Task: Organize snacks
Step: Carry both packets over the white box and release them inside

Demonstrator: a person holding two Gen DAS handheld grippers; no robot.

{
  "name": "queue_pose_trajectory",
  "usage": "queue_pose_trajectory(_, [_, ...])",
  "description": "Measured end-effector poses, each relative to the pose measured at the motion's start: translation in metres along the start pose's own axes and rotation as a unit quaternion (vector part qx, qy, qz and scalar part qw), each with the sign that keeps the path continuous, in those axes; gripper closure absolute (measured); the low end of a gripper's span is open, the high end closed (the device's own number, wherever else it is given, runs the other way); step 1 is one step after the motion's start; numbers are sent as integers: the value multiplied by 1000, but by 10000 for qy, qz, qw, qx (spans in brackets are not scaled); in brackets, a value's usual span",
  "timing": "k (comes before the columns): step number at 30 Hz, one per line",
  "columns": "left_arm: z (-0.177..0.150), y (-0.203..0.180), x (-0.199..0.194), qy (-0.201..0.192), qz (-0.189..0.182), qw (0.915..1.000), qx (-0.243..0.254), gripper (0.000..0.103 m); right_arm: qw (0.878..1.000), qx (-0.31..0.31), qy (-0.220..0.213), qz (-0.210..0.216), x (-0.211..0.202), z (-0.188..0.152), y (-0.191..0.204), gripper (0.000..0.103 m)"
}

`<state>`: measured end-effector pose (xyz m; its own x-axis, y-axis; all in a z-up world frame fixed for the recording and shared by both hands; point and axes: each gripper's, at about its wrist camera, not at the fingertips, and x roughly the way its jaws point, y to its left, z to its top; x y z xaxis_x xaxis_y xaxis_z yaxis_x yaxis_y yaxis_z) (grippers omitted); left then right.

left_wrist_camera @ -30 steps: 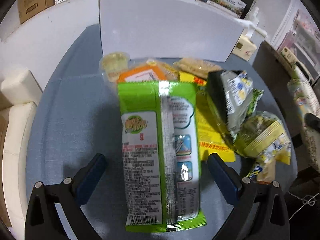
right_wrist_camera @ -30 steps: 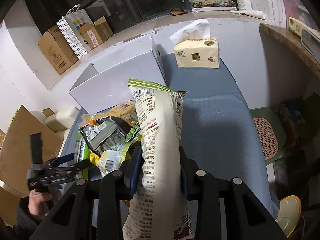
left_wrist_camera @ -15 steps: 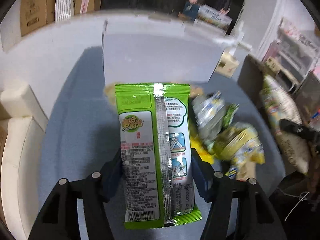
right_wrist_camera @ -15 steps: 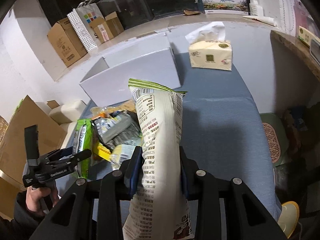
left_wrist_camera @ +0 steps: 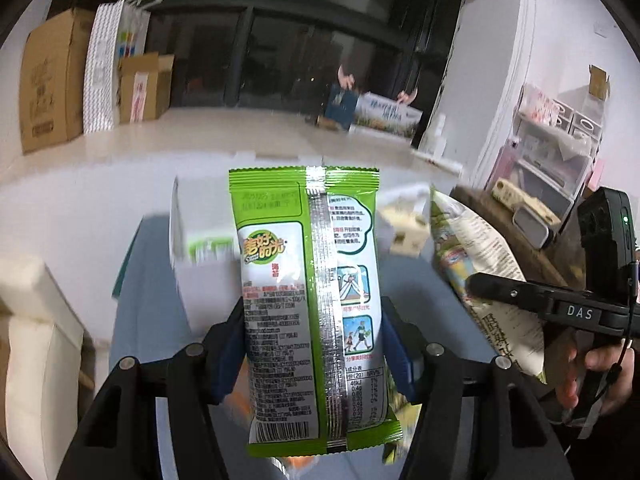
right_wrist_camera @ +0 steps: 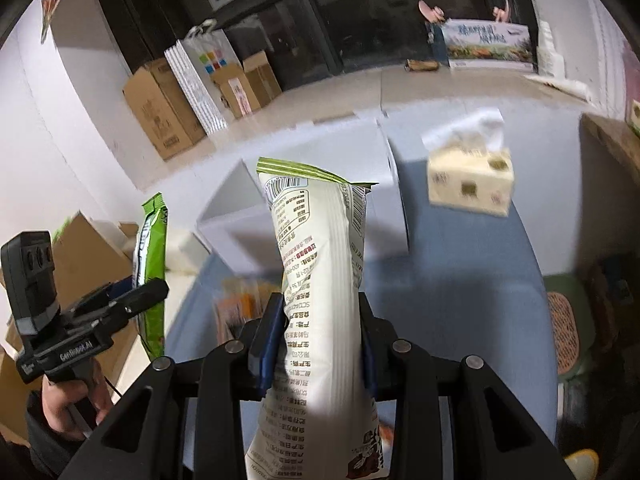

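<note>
Blue table (right_wrist_camera: pixel 460 280), white box (right_wrist_camera: pixel 304 216) beyond both held snack packets.

Your desk (right_wrist_camera: pixel 460 280) is covered in a blue-grey cloth, and it reads blurred in both wrist views. At its far end a white open-topped box (right_wrist_camera: pixel 320 184) stands on the cloth. Just to the right of the box in the right wrist view sits a cream tissue pack (right_wrist_camera: pixel 470 182) with a white tissue sticking out of its top. Nearer you, below the box, a small heap of snack packets (right_wrist_camera: pixel 236 304) lies on the cloth; you can make out orange and yellow wrappers there, but the smear hides which is which.
</note>
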<state>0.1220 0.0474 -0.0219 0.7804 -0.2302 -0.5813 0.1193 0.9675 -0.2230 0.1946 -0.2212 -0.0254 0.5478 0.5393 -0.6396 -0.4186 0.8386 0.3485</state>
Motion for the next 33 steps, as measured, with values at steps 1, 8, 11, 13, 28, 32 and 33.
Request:
queue_pose_trajectory(1, [14, 1, 2, -86, 22, 10000, 44, 37, 10000, 8, -52, 43, 2, 11, 1, 66])
queue_pose_trajectory(8, [90, 9, 44, -267, 178, 9994, 126, 37, 9995, 219, -191, 141, 34, 87, 2, 66])
queue_pose_trajectory(11, [112, 18, 72, -157, 226, 9996, 43, 37, 9991, 373, -117, 175, 58, 114, -3, 66])
queue_pose_trajectory(13, [123, 28, 94, -37, 296, 9995, -45, 37, 9991, 396, -103, 76, 75, 128, -4, 66])
queue_pose_trajectory(28, [127, 79, 202, 850, 1023, 9905, -355, 20, 9974, 130, 610, -371, 183, 159, -5, 55])
queue_pose_trajectory(32, [116, 90, 208, 1074, 858, 9887, -591, 0, 9962, 221, 832, -143, 192, 158, -8, 5])
queue_pose_trajectory(33, [114, 91, 207, 1090, 829, 9886, -625, 0, 9972, 205, 688, -195, 188, 157, -8, 5])
